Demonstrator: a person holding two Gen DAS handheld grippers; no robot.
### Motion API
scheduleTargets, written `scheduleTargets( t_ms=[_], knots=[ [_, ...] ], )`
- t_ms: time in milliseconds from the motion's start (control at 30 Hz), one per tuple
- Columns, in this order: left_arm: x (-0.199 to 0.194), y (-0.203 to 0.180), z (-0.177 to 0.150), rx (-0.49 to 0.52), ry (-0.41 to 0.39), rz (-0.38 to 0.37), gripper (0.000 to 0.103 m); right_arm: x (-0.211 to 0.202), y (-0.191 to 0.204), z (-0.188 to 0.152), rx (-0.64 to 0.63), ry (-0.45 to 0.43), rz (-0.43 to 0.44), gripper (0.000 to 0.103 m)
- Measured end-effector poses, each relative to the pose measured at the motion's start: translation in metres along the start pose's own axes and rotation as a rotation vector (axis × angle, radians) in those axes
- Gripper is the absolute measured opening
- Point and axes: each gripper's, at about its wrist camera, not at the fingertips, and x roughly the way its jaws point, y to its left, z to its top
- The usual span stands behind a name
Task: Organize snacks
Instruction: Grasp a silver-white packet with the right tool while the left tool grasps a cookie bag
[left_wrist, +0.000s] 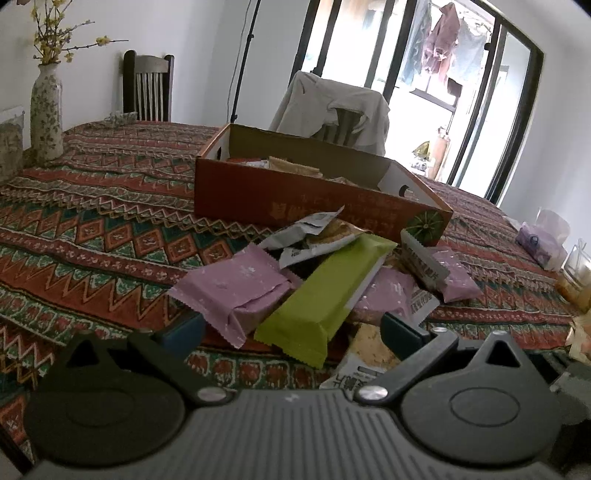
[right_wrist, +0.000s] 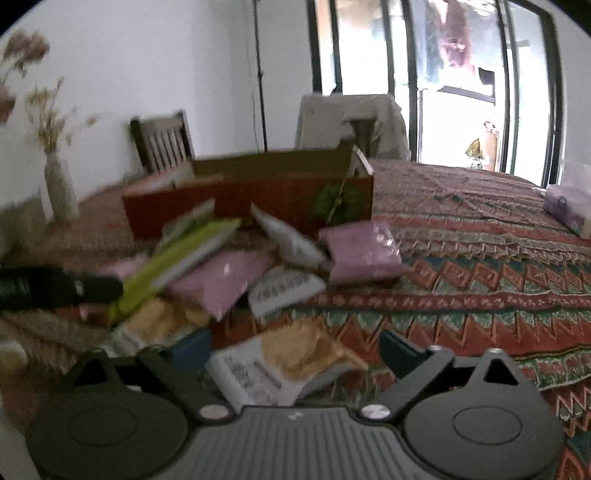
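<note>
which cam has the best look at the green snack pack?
Left wrist. The green snack pack is sharp there, nearly whole, lying on top of the pile between the open left gripper fingers. The right wrist view shows the same pack motion-blurred, off to the left and seen at an angle.

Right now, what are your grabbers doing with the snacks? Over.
Left gripper open over the green pack. Right gripper open, white-and-yellow pack between its fingers, not pinched. Snack pile sits loose before the box. Nothing blocking.
</note>
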Motion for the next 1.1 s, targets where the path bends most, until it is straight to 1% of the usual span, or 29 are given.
scheduleTargets(
  t_ms=[33,67,100,133,167,233,267,300,333,400,433,633,733,867,967,1000,1067,1100],
  knots=[
    [0.0,0.0,0.0,0.0,0.003,0.002,0.103,0.003,0.002,-0.004,-0.017,0.005,-0.004,0.099],
    [0.001,-0.001,-0.001,-0.001,0.006,0.0,0.103,0.002,0.005,-0.007,-0.04,-0.016,-0.014,0.097],
    [0.002,-0.002,-0.001,0.0,0.01,-0.002,0.103,0.001,0.004,-0.008,-0.033,-0.025,0.0,0.094],
    [0.002,-0.003,-0.002,0.001,0.012,-0.003,0.103,-0.001,0.004,-0.008,-0.031,-0.033,0.002,0.085],
    [0.002,-0.004,-0.003,0.002,0.015,-0.004,0.103,-0.002,0.003,-0.008,-0.033,-0.044,-0.001,0.078],
    [0.003,-0.005,-0.004,0.004,0.022,-0.008,0.103,-0.004,-0.002,-0.007,-0.019,-0.056,0.005,0.049],
    [0.004,-0.007,-0.005,0.006,0.024,-0.01,0.103,-0.005,-0.004,-0.007,-0.012,-0.061,0.006,0.041],
    [0.004,-0.008,-0.005,0.009,0.026,-0.01,0.103,-0.006,-0.007,-0.007,0.0,-0.067,0.019,0.03],
    [0.004,-0.009,-0.006,0.012,0.028,-0.012,0.103,-0.007,-0.01,-0.008,0.013,-0.076,0.032,0.021],
    [0.004,-0.011,-0.007,0.015,0.032,-0.016,0.103,-0.009,-0.014,-0.008,0.026,-0.093,0.035,0.011],
    [0.004,-0.011,-0.007,0.017,0.034,-0.018,0.103,-0.011,-0.015,-0.009,0.03,-0.107,0.034,0.009],
    [0.003,-0.018,-0.009,0.024,0.037,-0.043,0.103,-0.022,-0.026,-0.009,0.053,-0.176,0.013,0.008],
    [0.005,-0.025,-0.011,0.04,0.048,-0.058,0.103,-0.026,-0.032,-0.008,0.072,-0.194,-0.001,0.008],
    [0.013,-0.034,-0.015,0.059,0.078,-0.064,0.103,-0.031,-0.038,-0.009,0.087,-0.207,-0.009,0.008],
    [0.018,-0.041,-0.018,0.074,0.083,-0.062,0.103,-0.033,-0.04,-0.01,0.092,-0.214,-0.011,0.008],
    [0.02,-0.043,-0.019,0.079,0.084,-0.056,0.101,-0.033,-0.04,-0.01,0.092,-0.215,-0.011,0.008],
    [0.024,-0.047,-0.021,0.093,0.092,-0.043,0.091,-0.033,-0.041,-0.011,0.093,-0.214,-0.011,0.008],
    [0.026,-0.049,-0.022,0.105,0.097,-0.031,0.088,-0.033,-0.041,-0.011,0.095,-0.214,-0.01,0.008]
  ],
)
